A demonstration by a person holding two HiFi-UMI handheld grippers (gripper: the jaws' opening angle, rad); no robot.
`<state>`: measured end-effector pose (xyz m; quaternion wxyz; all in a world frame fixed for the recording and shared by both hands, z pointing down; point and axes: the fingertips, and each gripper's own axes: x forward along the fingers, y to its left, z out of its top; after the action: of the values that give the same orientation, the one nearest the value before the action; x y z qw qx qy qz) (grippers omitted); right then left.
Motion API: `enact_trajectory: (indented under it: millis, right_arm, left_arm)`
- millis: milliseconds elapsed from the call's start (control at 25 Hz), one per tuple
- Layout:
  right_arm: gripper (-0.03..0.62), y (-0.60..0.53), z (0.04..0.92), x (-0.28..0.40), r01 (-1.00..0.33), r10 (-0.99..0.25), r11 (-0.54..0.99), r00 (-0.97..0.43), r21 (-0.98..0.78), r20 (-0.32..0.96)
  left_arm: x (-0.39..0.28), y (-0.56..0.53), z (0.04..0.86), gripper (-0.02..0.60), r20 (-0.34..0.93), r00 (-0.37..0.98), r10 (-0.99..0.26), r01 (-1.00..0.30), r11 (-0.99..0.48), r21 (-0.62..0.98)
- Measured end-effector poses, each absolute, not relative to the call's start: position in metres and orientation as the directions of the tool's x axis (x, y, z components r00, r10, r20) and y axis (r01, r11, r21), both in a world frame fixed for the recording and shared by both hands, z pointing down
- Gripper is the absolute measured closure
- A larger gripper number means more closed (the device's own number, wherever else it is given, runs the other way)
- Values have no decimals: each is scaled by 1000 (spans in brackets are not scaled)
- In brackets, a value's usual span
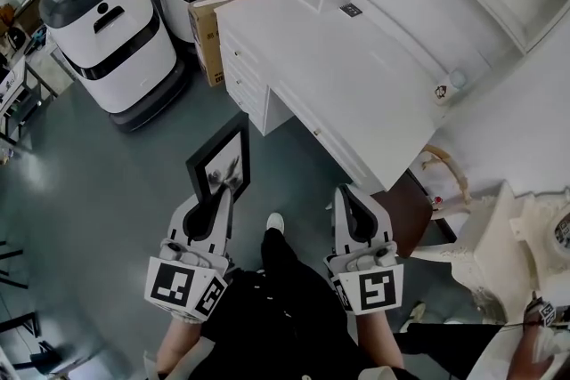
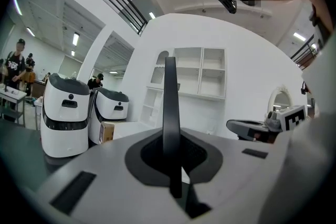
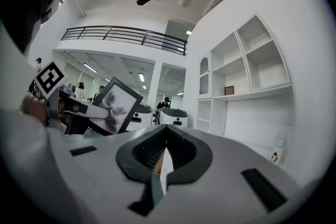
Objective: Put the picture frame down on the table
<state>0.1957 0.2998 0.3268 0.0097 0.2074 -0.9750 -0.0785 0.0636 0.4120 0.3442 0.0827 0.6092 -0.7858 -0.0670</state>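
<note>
Two hand-held grippers lie nearest, both pointing level. The left gripper (image 1: 218, 207) pinches one black picture frame (image 1: 221, 159) by its lower edge. It holds the frame upright, probably to carry it steadily, over the floor and short of the desk's front edge. The right gripper (image 1: 349, 196) is pressed together on nothing, likely kept free. Beyond stands one white desk (image 1: 356, 84), bare in the middle for the frame. One cardboard box (image 1: 212, 27) sits at its left end, and past that are two white machines (image 1: 107, 36).
</note>
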Motion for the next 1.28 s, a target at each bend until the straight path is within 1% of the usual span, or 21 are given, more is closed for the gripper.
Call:
enact_trajectory:
  millis: [360, 560, 760, 960, 1280]
  right_arm:
    - [592, 229, 322, 142, -340, -344, 925, -939, 167, -9]
    - [592, 194, 321, 104, -276, -280, 942, -960, 192, -5]
    - [592, 160, 319, 70, -238, -242, 953, -970, 190, -3]
    - [592, 129, 316, 45, -227, -230, 957, -973, 181, -6]
    - [592, 99, 315, 37, -247, -248, 951, -969, 186, -14]
  left_arm:
    - [22, 347, 337, 569, 54, -288, -956, -936, 293, 196]
    - [-9, 312, 332, 569, 53, -328, -943, -924, 332, 191]
    - [-39, 281, 329, 569, 53, -366, -929, -908, 369, 197]
    - [-62, 252, 326, 569, 51, -381, -923, -901, 384, 202]
    - [-74, 225, 323, 569, 42, -377, -925, -905, 377, 195]
